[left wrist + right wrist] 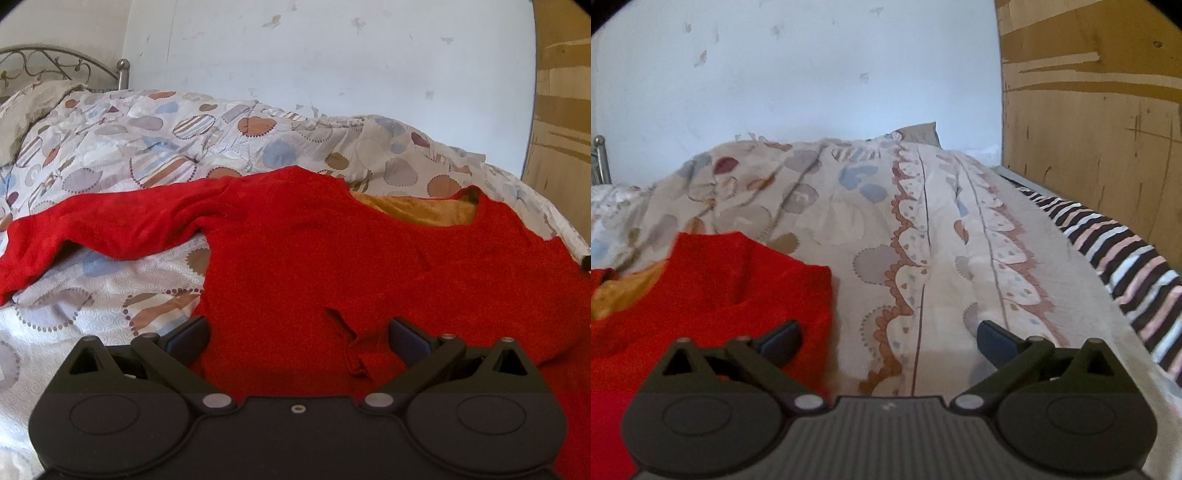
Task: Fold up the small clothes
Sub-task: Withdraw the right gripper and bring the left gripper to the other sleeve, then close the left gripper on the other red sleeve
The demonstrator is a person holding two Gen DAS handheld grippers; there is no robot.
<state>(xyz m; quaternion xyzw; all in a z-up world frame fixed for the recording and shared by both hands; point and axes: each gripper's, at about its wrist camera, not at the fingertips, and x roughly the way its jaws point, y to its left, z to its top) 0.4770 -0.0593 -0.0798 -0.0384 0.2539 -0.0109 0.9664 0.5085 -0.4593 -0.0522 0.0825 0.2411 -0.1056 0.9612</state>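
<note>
- Left gripper (299,341) sits low over the red sweater (314,251), jaws spread wide, nothing pinched between the pads.
- The sweater's body fills the whole gap between those jaws and runs on ahead of them; a small folded flap of red knit (356,354) lies just inside the right-hand finger (408,345), whether it touches is hard to call.
- One sleeve (103,229) stretches away ahead and to the left of the left-hand finger, draped across the patterned duvet (122,147).
- Ahead and right of the jaws, the neckline gapes and shows an orange-brown lining (421,210).
- Over to the right gripper (889,341): jaws wide apart here too, empty, only duvet (916,258) between them.
- Its left-hand finger (783,339) stands over the edge of the red sweater (720,288); the garment lies left of the gap, none of it gripped.
- Its right-hand finger (997,341) hovers above bare duvet.
- Beyond and right of that finger, a striped cloth (1126,266) runs along the bed's edge beside a wooden panel (1089,129).
- This view is slightly blurred.
</note>
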